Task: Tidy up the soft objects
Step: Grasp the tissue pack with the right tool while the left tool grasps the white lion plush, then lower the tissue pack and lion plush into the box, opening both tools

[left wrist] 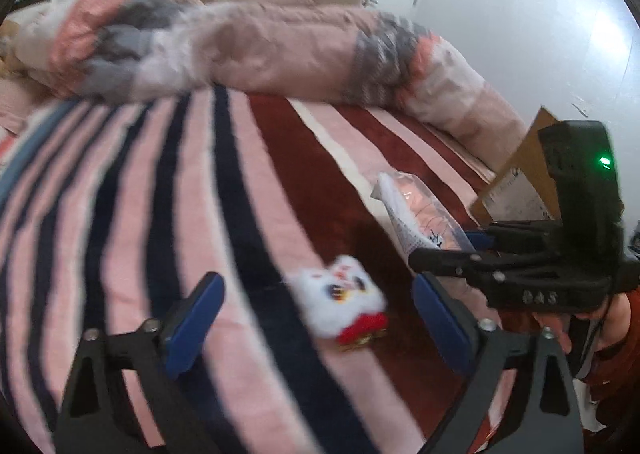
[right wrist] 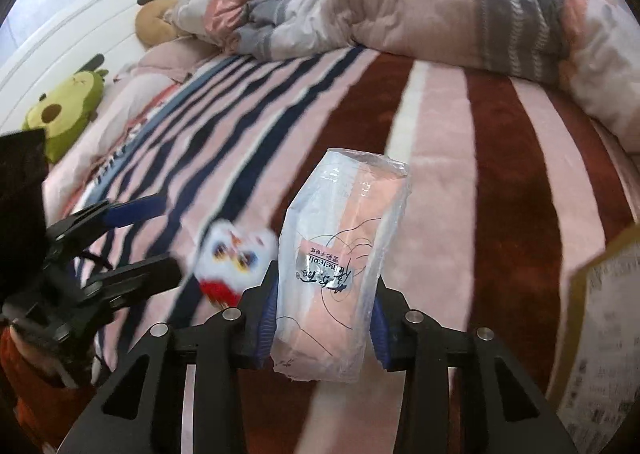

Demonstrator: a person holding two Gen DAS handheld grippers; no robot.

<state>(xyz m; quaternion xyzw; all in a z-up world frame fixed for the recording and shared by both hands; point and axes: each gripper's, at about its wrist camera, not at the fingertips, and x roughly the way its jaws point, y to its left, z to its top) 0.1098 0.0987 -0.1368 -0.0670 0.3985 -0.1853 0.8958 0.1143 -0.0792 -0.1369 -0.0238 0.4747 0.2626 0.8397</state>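
A small white and red plush toy (left wrist: 342, 300) lies on the striped blanket (left wrist: 140, 194), between and just ahead of my left gripper's (left wrist: 320, 310) blue pads, which stand wide open around it without touching. It also shows blurred in the right wrist view (right wrist: 234, 258). My right gripper (right wrist: 324, 302) is shut on a clear plastic pack of pink soft tissue (right wrist: 340, 254) and holds it above the blanket (right wrist: 500, 174). The pack (left wrist: 416, 210) and the right gripper (left wrist: 452, 254) show at the right of the left wrist view.
A rumpled pink and grey duvet (right wrist: 420, 14) lies across the far side of the bed. A green plush (right wrist: 64, 110) and a brown plush (right wrist: 154, 24) sit by the white headboard. A cardboard box (right wrist: 600, 334) stands at the right edge, also in the left wrist view (left wrist: 520, 182).
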